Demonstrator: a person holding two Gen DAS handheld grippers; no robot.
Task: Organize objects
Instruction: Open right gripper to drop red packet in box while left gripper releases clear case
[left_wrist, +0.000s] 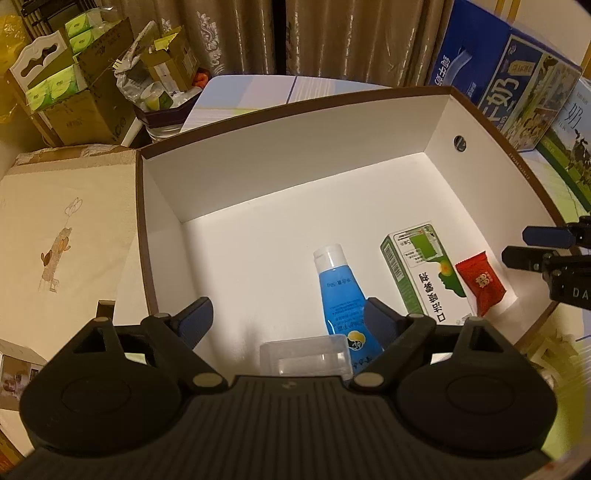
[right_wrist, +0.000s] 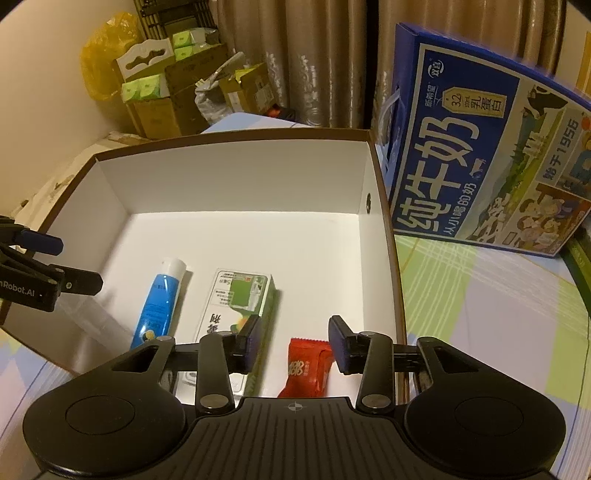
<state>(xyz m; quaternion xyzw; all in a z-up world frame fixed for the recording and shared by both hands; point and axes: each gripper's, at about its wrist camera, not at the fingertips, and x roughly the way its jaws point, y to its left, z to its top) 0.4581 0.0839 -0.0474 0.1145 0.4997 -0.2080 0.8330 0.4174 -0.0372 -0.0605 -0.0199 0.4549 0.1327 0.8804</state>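
Inside the white box (right_wrist: 236, 177), the blue tube (right_wrist: 159, 301), green carton (right_wrist: 236, 306) and red candy (right_wrist: 306, 367) lie near its front wall, both the left gripper (left_wrist: 286, 321) and right gripper (right_wrist: 293, 343) gape empty, so placing seems finished and the next move likely calls for fetching another item.

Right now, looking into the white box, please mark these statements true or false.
1. The blue tube lies inside the white box. True.
2. The red candy is gripped by the right tongs. False: it lies loose below open tongs.
3. The green carton lies between tube and candy. True.
4. The left tongs are shut on the tube. False: they are open and empty.
5. The milk carton stands inside the box. False: it stands outside.
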